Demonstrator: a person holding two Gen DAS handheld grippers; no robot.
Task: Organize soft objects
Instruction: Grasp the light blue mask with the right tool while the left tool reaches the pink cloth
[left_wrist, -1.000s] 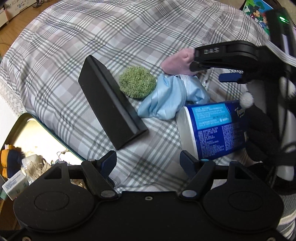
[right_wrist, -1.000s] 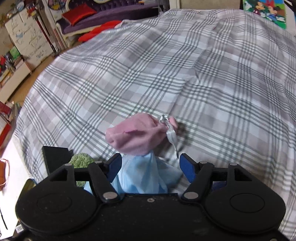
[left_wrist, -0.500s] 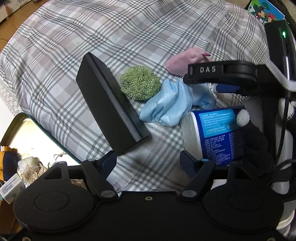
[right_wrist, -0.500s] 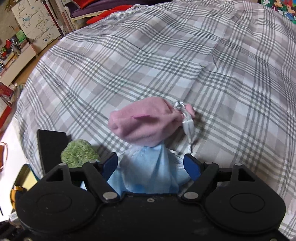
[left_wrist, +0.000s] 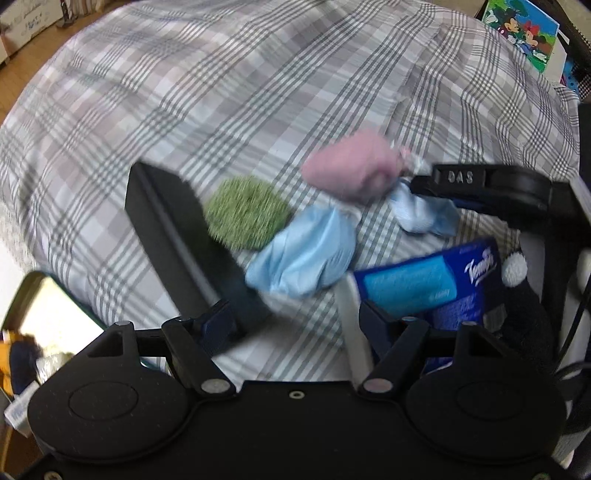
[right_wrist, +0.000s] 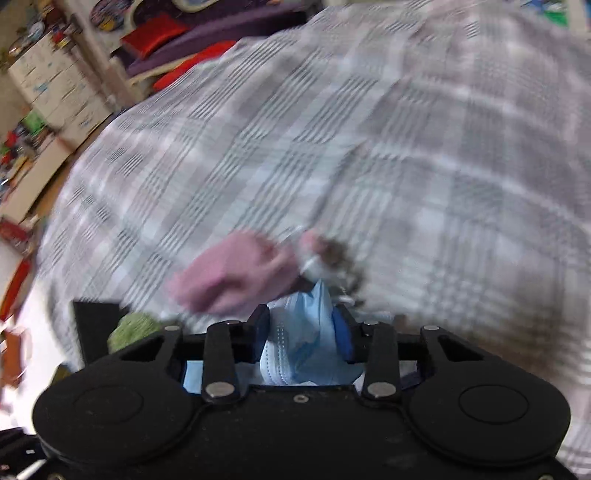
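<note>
The right gripper (right_wrist: 301, 332) has its two blue-padded fingers (right_wrist: 341, 334) pinched tight on a light blue mask (right_wrist: 303, 343), which bunches up between them and spills back toward the gripper body. Just beyond those fingertips, a little to their left, a pink pouch (right_wrist: 229, 273) lies on the checked bedspread (right_wrist: 406, 166). Further left of the fingers a green fuzzy ball (right_wrist: 131, 330) peeks out, with a black box (right_wrist: 94, 325) beside it. This view is smeared, so fine detail is lost.

The left gripper (left_wrist: 295, 319) holds nothing; its fingers (left_wrist: 218, 325) stand about half apart over bare bedspread (left_wrist: 221, 92). Ahead of them, between the two tips, sits more bunched blue mask (left_wrist: 306, 258). The ball (left_wrist: 245, 212) is ahead and toward the left finger, touching the long black box (left_wrist: 173, 229), whose near end reaches that finger. The pouch (left_wrist: 351, 170) is further out, past the mask. A blue tissue pack (left_wrist: 424, 280) lies just beyond the right finger. The other gripper (left_wrist: 417, 184) comes in from the right, gripping a fold of mask beside the pouch. A tin (left_wrist: 51, 299) sits off to the left finger's outer side.
</note>
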